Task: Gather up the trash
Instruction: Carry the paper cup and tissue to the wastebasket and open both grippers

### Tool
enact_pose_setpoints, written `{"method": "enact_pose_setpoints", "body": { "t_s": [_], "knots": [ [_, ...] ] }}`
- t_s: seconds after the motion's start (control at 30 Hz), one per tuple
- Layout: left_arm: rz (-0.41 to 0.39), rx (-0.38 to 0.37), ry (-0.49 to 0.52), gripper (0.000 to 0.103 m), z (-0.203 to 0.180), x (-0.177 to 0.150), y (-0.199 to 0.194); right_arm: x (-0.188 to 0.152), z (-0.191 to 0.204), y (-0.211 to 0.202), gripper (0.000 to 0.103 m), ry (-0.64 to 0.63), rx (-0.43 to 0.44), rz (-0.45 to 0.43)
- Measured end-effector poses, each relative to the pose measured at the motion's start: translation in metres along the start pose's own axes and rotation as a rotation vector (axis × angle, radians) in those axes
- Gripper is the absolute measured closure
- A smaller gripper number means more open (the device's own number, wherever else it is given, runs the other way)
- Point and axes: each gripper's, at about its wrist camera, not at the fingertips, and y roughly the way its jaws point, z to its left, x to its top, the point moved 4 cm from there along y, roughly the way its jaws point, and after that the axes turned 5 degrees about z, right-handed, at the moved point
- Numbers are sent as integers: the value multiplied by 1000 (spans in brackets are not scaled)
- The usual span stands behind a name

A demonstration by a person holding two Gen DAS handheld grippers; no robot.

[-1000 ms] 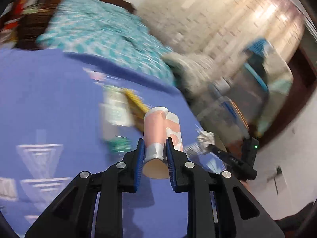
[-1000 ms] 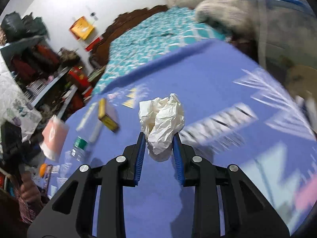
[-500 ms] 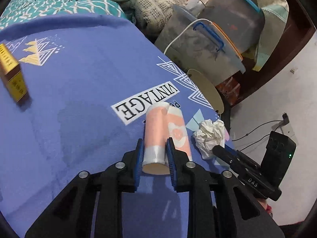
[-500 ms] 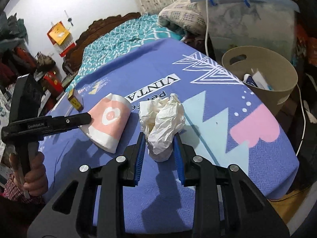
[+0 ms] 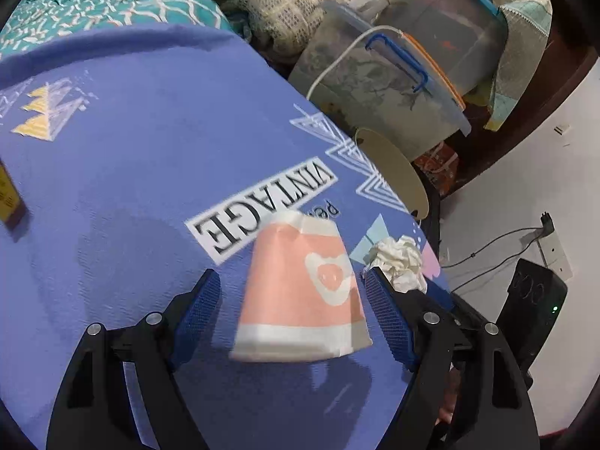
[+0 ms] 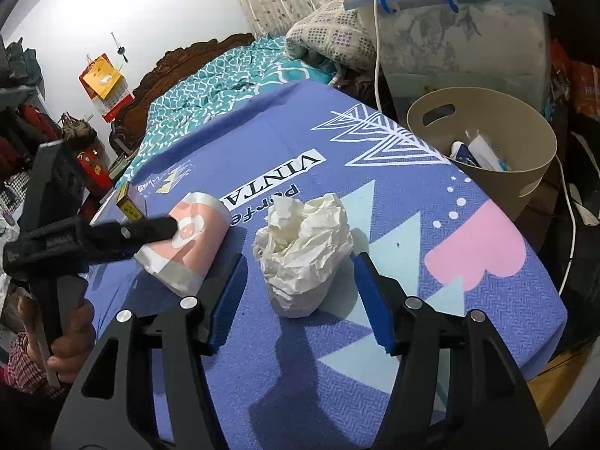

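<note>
A squashed pink paper cup lies between the wide-open jaws of my left gripper, over the purple cloth; it also shows in the right wrist view. A crumpled white paper ball sits on the cloth between the open jaws of my right gripper; it shows in the left wrist view too. A beige trash bin holding some trash stands off the table's far right edge.
A small yellow box lies at the far left of the purple printed cloth. A lidded plastic tub with a blue handle stands behind the bin. A bed with teal bedding lies beyond the table.
Both grippers have opened. The pink cup and the paper ball have been let go near the table's right end; the cup looks blurred between the left jaws.
</note>
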Motion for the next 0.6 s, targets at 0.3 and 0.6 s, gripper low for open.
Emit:
{"method": "enact_pose_setpoints", "body": {
  "t_s": [0.3, 0.6],
  "knots": [
    [52, -44, 99, 80, -43, 24, 15, 16, -16, -15, 73, 24, 24, -112],
    [57, -53, 355, 77, -157, 109, 85, 84, -129, -32, 72, 233, -93, -202]
  ]
}}
